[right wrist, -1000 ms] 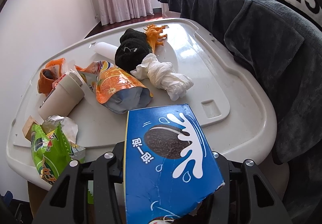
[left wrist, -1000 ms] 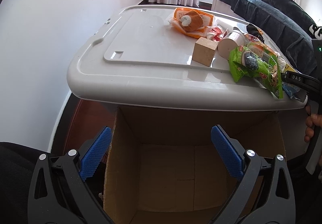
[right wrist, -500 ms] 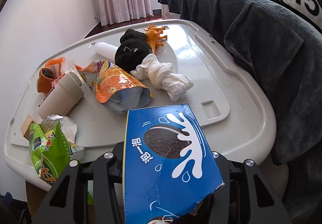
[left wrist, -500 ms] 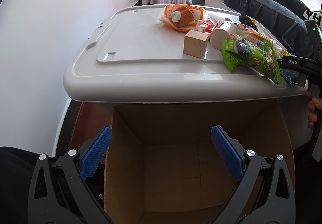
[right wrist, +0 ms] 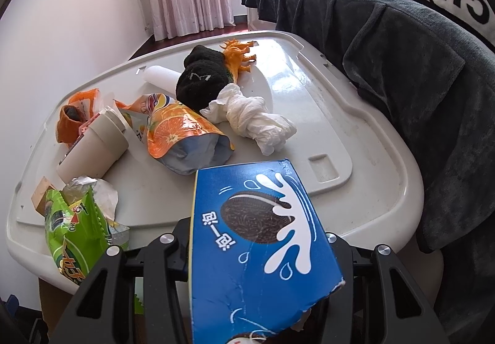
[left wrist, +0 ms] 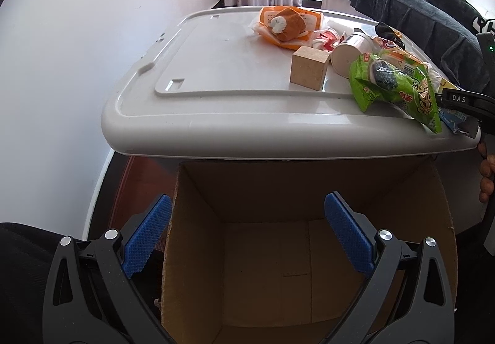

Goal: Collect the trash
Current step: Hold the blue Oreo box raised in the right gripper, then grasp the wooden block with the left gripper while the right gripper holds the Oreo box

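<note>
My right gripper is shut on a blue Oreo box, held at the near edge of the white lid. Its fingers are hidden by the box. On the lid lie a green snack bag, an orange juice pouch, a paper cup and a crumpled tissue. My left gripper is open and empty over the open cardboard box below the lid's edge. The green bag and the cup also show in the left wrist view.
A wooden block, an orange wrapper with a bun, a black sock and an orange toy dinosaur lie on the lid. A dark blanket is on the right, a white wall on the left.
The left gripper has drawn back and up a little, so more of the cardboard box shows. The right gripper has pulled the Oreo box slightly back toward the lid's edge.
</note>
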A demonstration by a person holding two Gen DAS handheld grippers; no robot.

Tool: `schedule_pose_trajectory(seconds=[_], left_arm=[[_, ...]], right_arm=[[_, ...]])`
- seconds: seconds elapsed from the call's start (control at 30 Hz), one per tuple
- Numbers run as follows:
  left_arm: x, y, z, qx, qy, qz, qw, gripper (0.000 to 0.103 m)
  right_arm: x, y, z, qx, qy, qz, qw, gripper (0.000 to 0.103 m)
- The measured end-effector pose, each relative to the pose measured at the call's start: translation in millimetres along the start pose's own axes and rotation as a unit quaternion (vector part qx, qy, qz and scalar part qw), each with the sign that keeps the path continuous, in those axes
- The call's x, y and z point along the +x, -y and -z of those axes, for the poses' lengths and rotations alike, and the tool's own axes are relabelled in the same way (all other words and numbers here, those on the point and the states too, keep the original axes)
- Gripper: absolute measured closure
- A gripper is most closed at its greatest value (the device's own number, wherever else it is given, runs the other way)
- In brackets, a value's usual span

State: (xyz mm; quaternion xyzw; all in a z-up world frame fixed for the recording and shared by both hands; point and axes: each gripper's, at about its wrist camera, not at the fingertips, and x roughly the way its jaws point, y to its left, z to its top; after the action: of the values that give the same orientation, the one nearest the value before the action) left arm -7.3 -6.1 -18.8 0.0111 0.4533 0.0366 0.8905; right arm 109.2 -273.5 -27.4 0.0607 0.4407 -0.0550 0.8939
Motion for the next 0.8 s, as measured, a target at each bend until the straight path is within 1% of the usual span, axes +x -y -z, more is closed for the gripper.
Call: schedule_pose_trajectory(seconds=[0.33,0.6,0.8], left_arm=[[-1,1,0,0.006,0.001,-0.010,0.9999,0.006],[9,12,-18,0.012,0.002,0.010,0.9999,0.006],[33,26,-35,0.020,-0.005,0.028,0.9994,0.006]], right_arm=[[-2,3,0,0.005,-0.001,-0.005,1.000,0.055],[-5,10,1,0.013,0.001,-0.005,1.000,0.055],[-9,11,1,0.016,0.005,-0.007,1.000,0.055]])
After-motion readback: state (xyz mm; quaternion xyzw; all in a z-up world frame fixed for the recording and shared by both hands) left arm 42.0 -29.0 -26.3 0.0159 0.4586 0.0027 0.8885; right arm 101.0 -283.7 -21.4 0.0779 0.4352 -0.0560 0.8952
